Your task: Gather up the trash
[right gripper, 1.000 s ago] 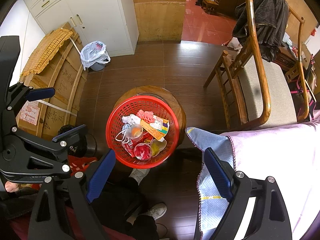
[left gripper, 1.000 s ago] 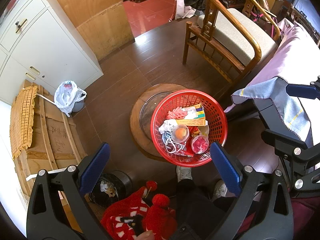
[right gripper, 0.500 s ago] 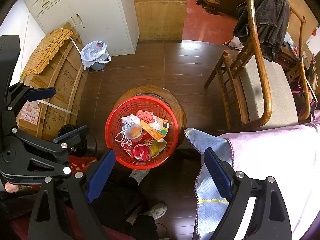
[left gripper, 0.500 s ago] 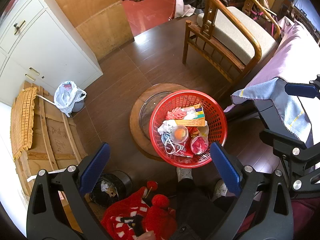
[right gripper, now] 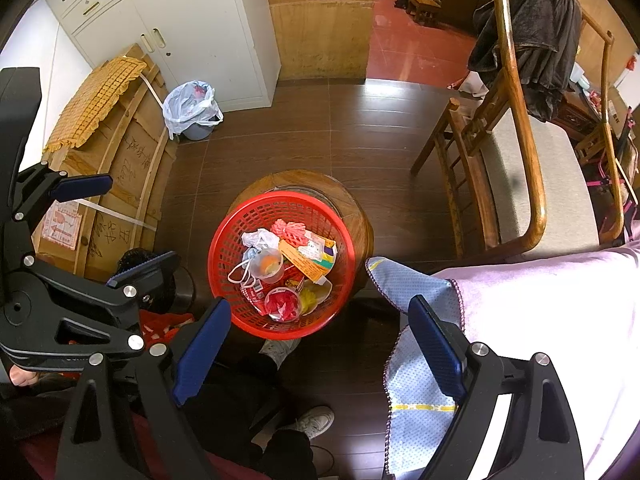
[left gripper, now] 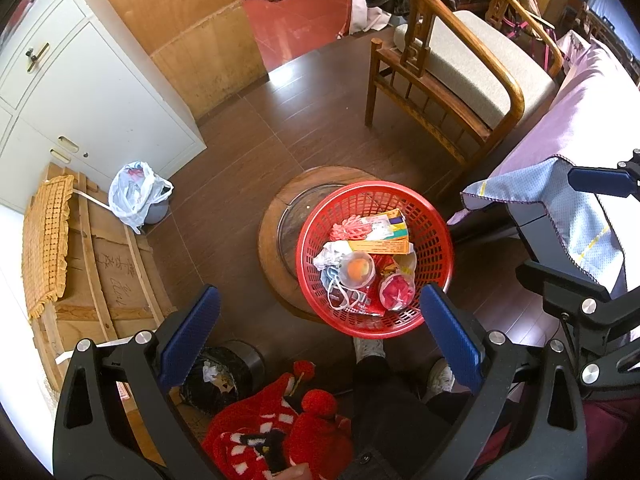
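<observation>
Almost nothing has shifted over the last second: the left claw (left gripper: 316, 336) and right claw (right gripper: 320, 344) still hover released and empty above the red basket (left gripper: 436, 240) of trash on the round wooden surface (left gripper: 272, 240), so collecting seems not yet begun.

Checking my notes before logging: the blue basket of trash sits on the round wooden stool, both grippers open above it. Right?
Not quite: the basket is red, not blue, as the left wrist view shows. It does sit on the round wooden stool, with both grippers open.
</observation>
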{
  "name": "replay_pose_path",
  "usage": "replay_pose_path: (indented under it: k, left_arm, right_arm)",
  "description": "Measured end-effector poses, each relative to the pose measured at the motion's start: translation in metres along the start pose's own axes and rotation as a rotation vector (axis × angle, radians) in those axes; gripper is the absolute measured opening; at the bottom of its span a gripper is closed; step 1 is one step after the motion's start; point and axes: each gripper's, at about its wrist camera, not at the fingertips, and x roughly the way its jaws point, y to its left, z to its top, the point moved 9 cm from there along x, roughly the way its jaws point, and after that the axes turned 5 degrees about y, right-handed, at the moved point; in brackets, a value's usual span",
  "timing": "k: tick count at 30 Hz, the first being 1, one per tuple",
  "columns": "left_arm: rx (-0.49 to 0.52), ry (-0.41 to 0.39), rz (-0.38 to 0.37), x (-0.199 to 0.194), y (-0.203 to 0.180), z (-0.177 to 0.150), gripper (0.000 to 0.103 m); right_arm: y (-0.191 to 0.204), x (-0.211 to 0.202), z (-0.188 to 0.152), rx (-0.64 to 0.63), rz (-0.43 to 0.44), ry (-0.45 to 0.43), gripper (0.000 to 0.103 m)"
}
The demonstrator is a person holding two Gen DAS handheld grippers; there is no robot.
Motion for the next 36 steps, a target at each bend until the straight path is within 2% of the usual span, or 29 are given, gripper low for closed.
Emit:
replay_pose_path:
  k: [18,36]
  left_arm:
    - [-0.032,0.000,-0.016,-0.001,0.002,-0.008,0.096]
    - [-0.026,-0.003,0.006,-0.001,0.008,-0.004,0.096]
  right_arm:
    - [0.002,-0.002,-0.010,-0.015,-0.001,-0.003,0.088]
    - [0.001,-0.002,-0.012,-0.019,0.000,-0.002,0.088]
